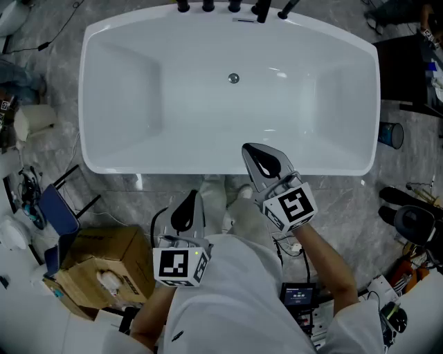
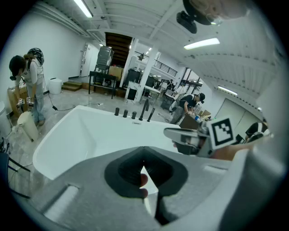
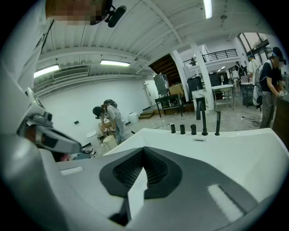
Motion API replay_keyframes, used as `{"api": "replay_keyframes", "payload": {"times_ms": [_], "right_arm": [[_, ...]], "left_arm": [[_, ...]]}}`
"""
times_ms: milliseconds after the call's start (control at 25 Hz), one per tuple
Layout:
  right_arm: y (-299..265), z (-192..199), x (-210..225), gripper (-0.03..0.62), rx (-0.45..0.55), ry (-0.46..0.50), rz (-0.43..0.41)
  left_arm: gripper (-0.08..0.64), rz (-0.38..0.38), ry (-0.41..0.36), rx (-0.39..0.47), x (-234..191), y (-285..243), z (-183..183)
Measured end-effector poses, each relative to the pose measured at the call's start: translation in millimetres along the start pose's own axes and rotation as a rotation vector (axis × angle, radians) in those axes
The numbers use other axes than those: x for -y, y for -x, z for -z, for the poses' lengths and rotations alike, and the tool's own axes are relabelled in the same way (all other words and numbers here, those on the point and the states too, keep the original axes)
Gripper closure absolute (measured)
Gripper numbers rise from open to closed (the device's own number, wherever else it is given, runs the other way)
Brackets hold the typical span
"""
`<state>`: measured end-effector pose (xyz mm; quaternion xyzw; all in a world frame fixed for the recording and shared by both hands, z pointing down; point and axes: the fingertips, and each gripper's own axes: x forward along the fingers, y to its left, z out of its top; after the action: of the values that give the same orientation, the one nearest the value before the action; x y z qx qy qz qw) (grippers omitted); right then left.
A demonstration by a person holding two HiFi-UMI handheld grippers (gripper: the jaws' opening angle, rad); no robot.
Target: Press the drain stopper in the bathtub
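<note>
2 hand-held grippers are in play, and both have their jaws brought together with nothing between them. The right hand-held gripper (image 1: 255, 155) hangs over the near rim of the white bathtub (image 1: 124, 164), pointing toward 12 o'clock. The left hand-held gripper (image 1: 188, 202) sits lower, outside the tub at about 7 o'clock from the right one. The drain stopper (image 1: 234, 78) is a small round shiny cap on the tub floor, close to the far wall below the dark tap fittings (image 1: 208, 6), at roughly 12 o'clock from the right hand-held gripper and well apart from it. It looks like hard, smooth metal, probably slick and sprung, so it needs no grasp. The closed jaw tips should bear straight down on its centre, since an off-centre push would likely skid onto the glossy enamel.
</note>
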<state>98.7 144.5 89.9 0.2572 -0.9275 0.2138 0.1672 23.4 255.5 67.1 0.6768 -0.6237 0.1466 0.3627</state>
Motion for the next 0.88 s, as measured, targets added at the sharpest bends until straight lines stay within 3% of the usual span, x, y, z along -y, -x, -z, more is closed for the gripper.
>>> {"api": "replay_keyframes", "payload": {"times_ms": [200,480,680,880], "right_arm": [[126,-15,-50,0.592,0.058,0.01,0.049],[288,-4,-130,0.594,0.161,0.015,0.113],[343,18,-155,0.598,0.187,-0.08,0.155],[352,22,-196,0.598,0.214,-0.119,0.167]], "left_arm": [[0.561,0.022,-0.083,0.124,81,52,-17],[0.561,0.081,-0.166,0.167,186,144,41],[0.561,0.116,-0.193,0.168,221,183,74],[0.561,0.139,-0.207,0.171,216,209,72]]}}
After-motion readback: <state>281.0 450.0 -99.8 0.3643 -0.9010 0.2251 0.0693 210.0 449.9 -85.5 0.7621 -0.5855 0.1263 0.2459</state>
